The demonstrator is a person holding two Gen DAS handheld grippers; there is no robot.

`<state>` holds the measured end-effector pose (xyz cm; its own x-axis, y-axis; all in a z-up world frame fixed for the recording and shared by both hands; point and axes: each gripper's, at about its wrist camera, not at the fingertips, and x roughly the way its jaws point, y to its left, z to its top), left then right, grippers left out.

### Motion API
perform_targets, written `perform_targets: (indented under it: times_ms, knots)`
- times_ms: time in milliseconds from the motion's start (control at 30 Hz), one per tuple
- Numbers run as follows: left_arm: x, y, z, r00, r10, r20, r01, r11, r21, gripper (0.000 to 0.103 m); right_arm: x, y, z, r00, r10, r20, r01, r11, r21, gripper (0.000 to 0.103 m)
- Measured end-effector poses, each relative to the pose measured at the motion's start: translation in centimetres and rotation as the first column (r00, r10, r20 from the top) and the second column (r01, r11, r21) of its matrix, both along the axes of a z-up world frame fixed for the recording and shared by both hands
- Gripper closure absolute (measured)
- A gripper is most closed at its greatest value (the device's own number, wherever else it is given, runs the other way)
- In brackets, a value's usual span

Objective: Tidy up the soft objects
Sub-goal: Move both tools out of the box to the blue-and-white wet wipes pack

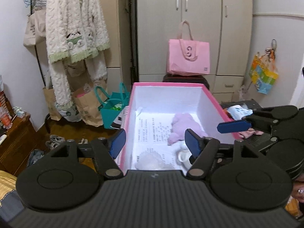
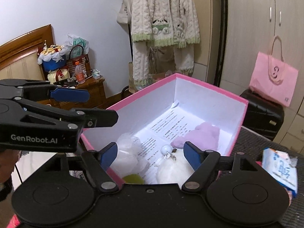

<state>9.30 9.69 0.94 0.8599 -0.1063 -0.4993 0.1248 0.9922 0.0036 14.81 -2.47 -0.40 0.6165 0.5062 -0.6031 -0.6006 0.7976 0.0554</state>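
Observation:
A pink box [image 1: 214,102] with white inner walls holds a printed sheet and soft things. A purple plush [image 1: 182,125] [image 2: 201,134] lies at its right side. A white fluffy toy [image 2: 174,169] with a white ball charm [image 2: 166,150] sits near the front. A white crinkly bundle [image 2: 127,152] [image 1: 150,159] and a yellow-green piece [image 2: 133,178] lie at the front left. My left gripper [image 1: 154,144] hangs open over the box's near end with nothing in it. My right gripper [image 2: 150,154] is open above the white toy, touching nothing.
A pink tote [image 1: 188,57] rests on a black suitcase [image 2: 262,114] before the wardrobe. A fleece robe [image 1: 76,28] hangs at the left above paper bags and a teal bag [image 1: 112,106]. A tissue pack [image 2: 279,169] lies right of the box.

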Motion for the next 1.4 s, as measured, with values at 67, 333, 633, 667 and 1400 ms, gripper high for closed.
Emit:
perform_targets:
  times_ms: [67, 333, 633, 667, 1400]
  knots:
    - [-0.5, -0.5, 0.3, 1.0, -0.019, 0.003, 0.019, 1.0, 0.002, 0.034, -1.0, -0.7, 0.5, 1.0, -0.001, 0.025, 0.001, 1.0, -0.004, 0.022]
    - [-2.2, -3.8, 1.5, 0.996, -0.09, 0.024, 0.089, 0.996, 0.032, 0.031, -4.5, -4.8, 1.9, 0.994, -0.033, 0.107, 0.033, 0.999, -0.003, 0.021]
    - [-2.7, -9.0, 1.7, 0.975, -0.215, 0.048, 0.213, 0.976, 0.046, 0.03, -6.5, -13.6, 1.5, 0.981, -0.156, 0.117, 0.15, 0.987, 0.056, 0.018]
    - [-2.5, -9.7, 1.6, 0.973, -0.226, 0.044, 0.224, 0.974, 0.045, 0.03, -6.6, -14.5, 1.1, 0.979, -0.171, 0.109, 0.164, 0.984, 0.069, 0.018]
    - [8.3, -23.1, -3.6, 0.973, -0.224, -0.05, 0.223, 0.975, -0.02, 0.03, 4.1, -25.1, -7.1, 0.972, -0.235, 0.014, 0.233, 0.97, 0.065, 0.018]
